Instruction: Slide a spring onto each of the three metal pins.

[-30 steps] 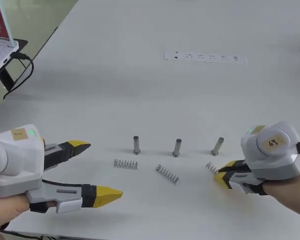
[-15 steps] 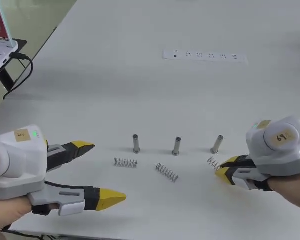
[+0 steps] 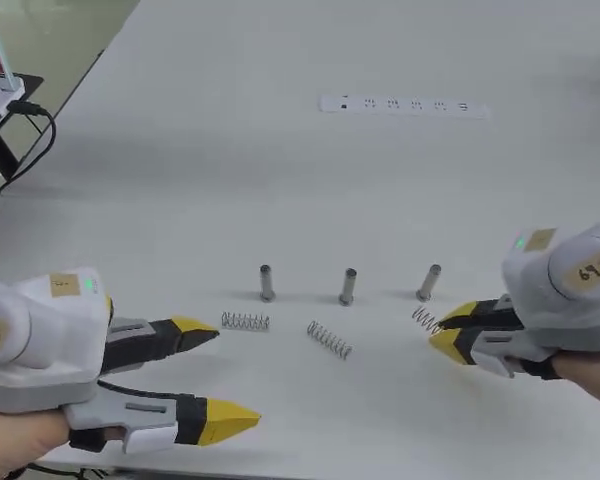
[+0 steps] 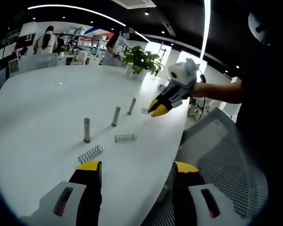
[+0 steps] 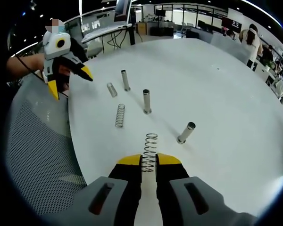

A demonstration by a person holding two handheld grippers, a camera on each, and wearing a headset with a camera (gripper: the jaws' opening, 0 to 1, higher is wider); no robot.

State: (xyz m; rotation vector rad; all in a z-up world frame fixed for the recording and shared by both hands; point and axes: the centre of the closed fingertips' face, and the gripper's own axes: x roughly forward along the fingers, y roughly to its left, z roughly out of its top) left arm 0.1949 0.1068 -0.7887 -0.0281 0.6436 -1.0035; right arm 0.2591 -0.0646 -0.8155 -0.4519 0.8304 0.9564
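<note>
The spring (image 5: pixel 149 150) lies flat on the table (image 5: pixel 217 89) straight ahead of the right gripper (image 5: pixel 149 164). Its long axis runs in line with the jaws, and its near end sits between the yellow tips, which are drawn almost together and appear clamped on it. The nearest pin (image 5: pixel 185 133) stands just beyond those tips and off to their right, so the right hand is judged the nearer one for threading. The left gripper (image 3: pixel 225 372) hovers well apart on the opposite side, low over the table, jaws wide apart and holding nothing.
</note>
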